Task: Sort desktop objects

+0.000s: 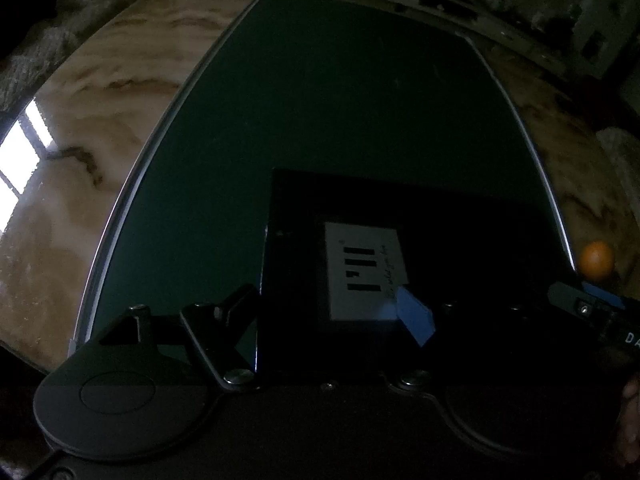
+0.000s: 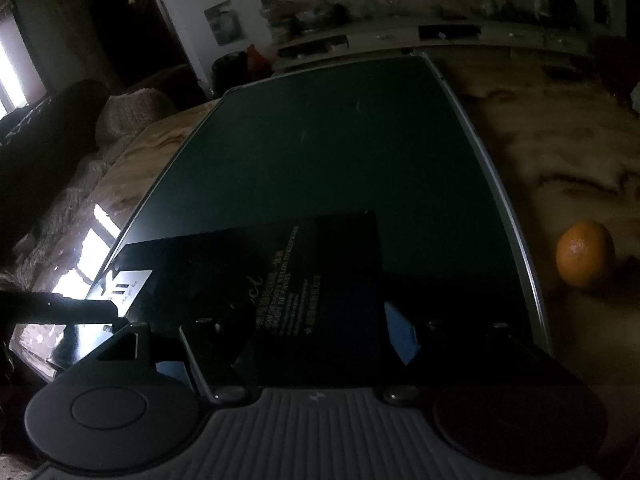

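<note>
- The marble-patterned table (image 1: pixel 80 128) carries a dark green mat (image 1: pixel 340 100) that runs from the near edge to the far one. Light from a window glares on the table's left side.
- The left gripper (image 1: pixel 332 312) has a flat black box (image 1: pixel 400 216) lying between its fingers. The box's left edge stands just inside the dark left finger, and the blue pad (image 1: pixel 414 316) of the right finger lies over the near corner of the white label (image 1: pixel 362 272). The picture is too dark to tell whether the pads press the box or only bracket it.
- The box rests on the near part of the mat, its long axis running left to right, so each gripper meets one end of it.
- The right gripper (image 2: pixel 320 344) straddles the right end of the box (image 2: pixel 304 280), the printed side between its fingers and its blue pad (image 2: pixel 402 334) just off the box's right edge. Here too it is unclear whether the fingers clench or stand released.
- Both grippers sit equally close to the box. Judged from this, a two-handed lift depends on both ends being pinched across the short width.
- An orange (image 2: pixel 586 256) lies on the bare table, right of the mat, nearer the right gripper.
</note>
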